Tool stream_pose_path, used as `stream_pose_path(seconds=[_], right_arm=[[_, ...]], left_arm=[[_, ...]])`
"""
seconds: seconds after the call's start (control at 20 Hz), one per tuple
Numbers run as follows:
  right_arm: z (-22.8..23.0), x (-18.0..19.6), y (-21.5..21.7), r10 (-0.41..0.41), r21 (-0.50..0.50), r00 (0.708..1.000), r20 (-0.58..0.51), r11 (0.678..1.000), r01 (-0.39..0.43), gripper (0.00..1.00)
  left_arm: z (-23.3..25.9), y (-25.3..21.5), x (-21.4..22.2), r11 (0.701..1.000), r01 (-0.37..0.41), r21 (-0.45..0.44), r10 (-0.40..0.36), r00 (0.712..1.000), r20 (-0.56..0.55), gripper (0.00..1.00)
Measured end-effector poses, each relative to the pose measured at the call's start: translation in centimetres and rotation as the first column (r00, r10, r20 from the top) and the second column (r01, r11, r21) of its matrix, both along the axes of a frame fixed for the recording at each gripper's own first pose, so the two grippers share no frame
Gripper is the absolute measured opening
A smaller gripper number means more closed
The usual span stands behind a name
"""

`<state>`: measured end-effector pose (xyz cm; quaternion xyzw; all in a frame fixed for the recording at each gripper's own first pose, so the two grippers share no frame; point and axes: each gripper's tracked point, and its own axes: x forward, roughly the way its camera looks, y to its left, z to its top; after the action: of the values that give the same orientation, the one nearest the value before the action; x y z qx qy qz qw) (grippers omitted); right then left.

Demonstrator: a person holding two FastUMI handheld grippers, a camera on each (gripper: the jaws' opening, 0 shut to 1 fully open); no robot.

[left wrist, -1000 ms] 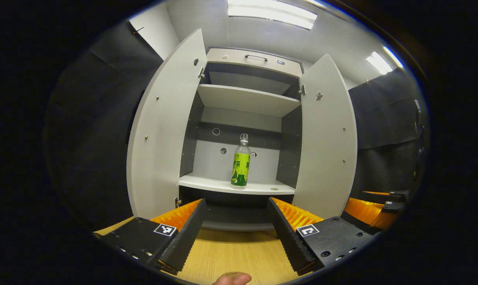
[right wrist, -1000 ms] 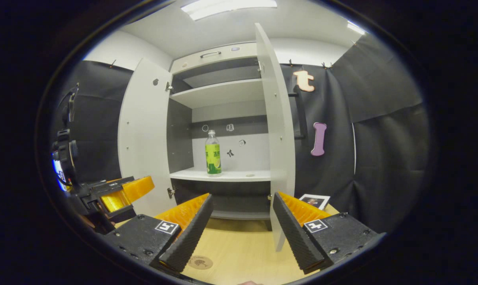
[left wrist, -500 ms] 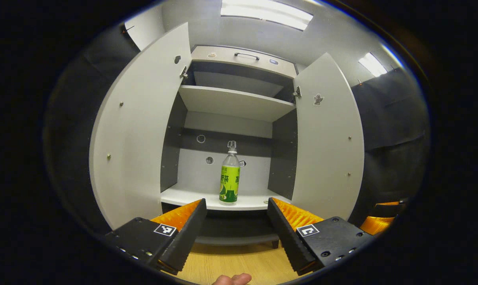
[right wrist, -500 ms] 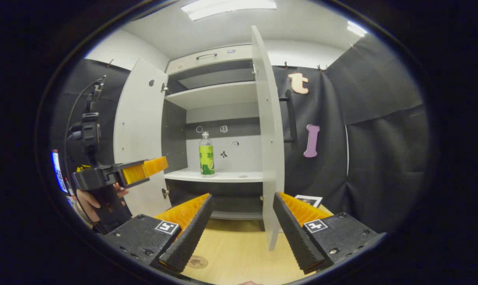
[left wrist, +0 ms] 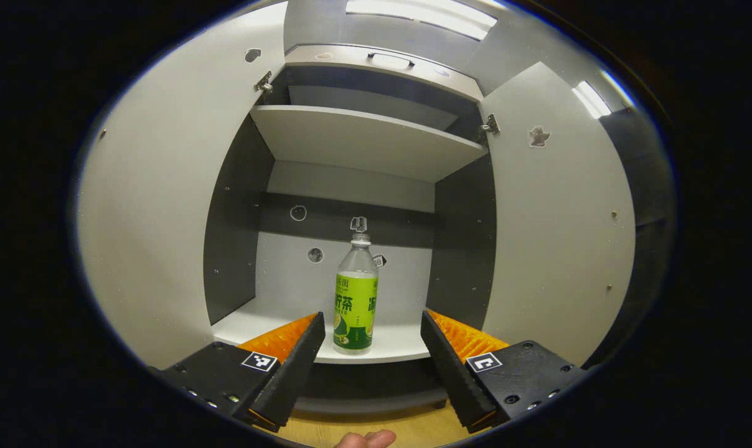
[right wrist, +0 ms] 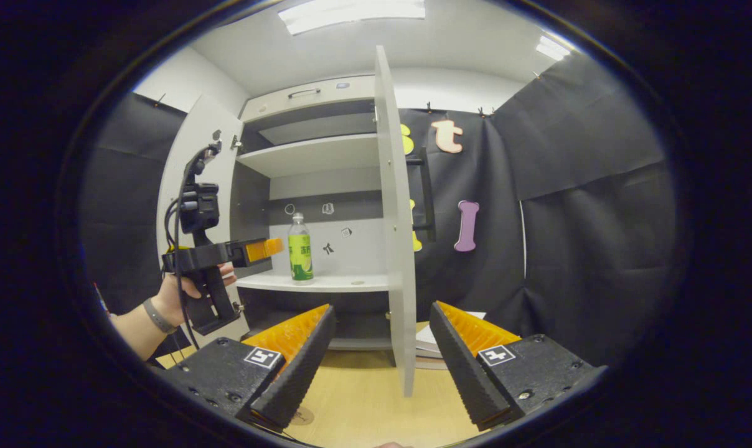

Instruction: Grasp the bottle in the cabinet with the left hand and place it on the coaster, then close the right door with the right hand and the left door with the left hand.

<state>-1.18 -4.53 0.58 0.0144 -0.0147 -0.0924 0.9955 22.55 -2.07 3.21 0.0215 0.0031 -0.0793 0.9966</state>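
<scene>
Now the left hand-held gripper (left wrist: 368,348) is spread wide and holds nothing, and the bottle (left wrist: 355,292) stands straight ahead of it, seen in the gap between the two fingers but still apart from them. The bottle is upright on the lower shelf (left wrist: 388,350) of the cabinet, near the front edge of that shelf, so its long axis is vertical and the fingers would meet its sides, one on each side of the label. In the right gripper view the left hand-held gripper (right wrist: 265,249) is just beside the bottle (right wrist: 300,247), at about the height of its label, with the person's hand (right wrist: 180,292) on the grip. The right hand-held gripper (right wrist: 381,354) is also spread and empty, and it is farther off, low over the wooden surface (right wrist: 363,404), facing the edge of the right door (right wrist: 393,236), which is open. The left door (left wrist: 158,205) is open too. Most likely the grasp is the step in hand, and the left one is clearly nearer; it only needs to go forward until the bottle is between the fingers.
</scene>
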Motion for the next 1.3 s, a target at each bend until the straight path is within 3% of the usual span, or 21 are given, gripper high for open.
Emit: stream_pose_path(seconds=[0.35, 0.5, 0.55, 0.85, 0.9, 0.95, 1.05, 1.1, 1.15, 1.25, 1.3], right_arm=[[-0.8, 0.3, -1.5, -0.072, 0.023, 0.997, -0.006, 0.997, 0.073, 1.0], [-1.5, 0.3, -2.5, -0.112, 0.028, 0.993, -0.029, 0.993, 0.113, 1.0], [-1.6, 0.2, -2.8, -0.122, 0.031, 0.992, -0.035, 0.992, 0.123, 0.96], [-1.5, 0.3, -3.9, -0.161, 0.038, 0.986, -0.036, 0.986, 0.163, 1.0], [-1.4, 0.3, -4.0, -0.163, 0.039, 0.986, -0.034, 0.986, 0.164, 1.0], [-1.5, 0.4, -4.0, -0.163, 0.039, 0.986, -0.034, 0.986, 0.165, 1.0], [-1.5, 0.6, -4.0, -0.16, 0.042, 0.987, -0.032, 0.986, 0.162, 1.0], [-1.5, 0.6, -4.0, -0.158, 0.045, 0.987, -0.033, 0.986, 0.159, 1.0], [-1.7, 0.7, -3.9, -0.155, 0.048, 0.987, -0.033, 0.987, 0.156, 1.0], [-1.7, 0.6, -3.7, -0.148, 0.054, 0.988, -0.032, 0.987, 0.149, 1.0], [-1.6, 0.6, -3.7, -0.146, 0.053, 0.989, -0.031, 0.988, 0.148, 1.0]], left_arm=[[-3.7, 1.2, 7.9, 0.999, -0.013, 0.046, 0.015, 0.998, -0.059, 0.95], [-4.3, 1.6, 10.2, 1.0, -0.018, 0.014, 0.019, 0.997, -0.07, 0.94], [-4.4, 1.5, 10.8, 1.0, -0.016, 0.001, 0.016, 0.997, -0.072, 0.94], [-4.3, 0.9, 13.0, 1.0, -0.015, 0.003, 0.015, 0.997, -0.079, 0.95], [-4.0, 0.9, 13.1, 1.0, -0.016, 0.016, 0.017, 0.997, -0.071, 0.89], [-3.7, 0.8, 13.3, 0.999, -0.017, 0.027, 0.019, 0.998, -0.063, 0.94], [-3.3, 0.9, 13.6, 0.999, -0.02, 0.032, 0.022, 0.998, -0.051, 0.94], [-3.1, 1.1, 13.4, 0.999, -0.034, 0.033, 0.035, 0.998, -0.05, 0.8], [-3.2, 1.2, 13.5, 0.999, -0.034, 0.035, 0.036, 0.998, -0.061, 0.75], [-2.7, 1.9, 13.3, 0.997, -0.062, 0.036, 0.064, 0.997, -0.047, 0.77], [-2.3, 2.0, 13.0, 0.997, -0.065, 0.03, 0.066, 0.997, -0.039, 0.72]])
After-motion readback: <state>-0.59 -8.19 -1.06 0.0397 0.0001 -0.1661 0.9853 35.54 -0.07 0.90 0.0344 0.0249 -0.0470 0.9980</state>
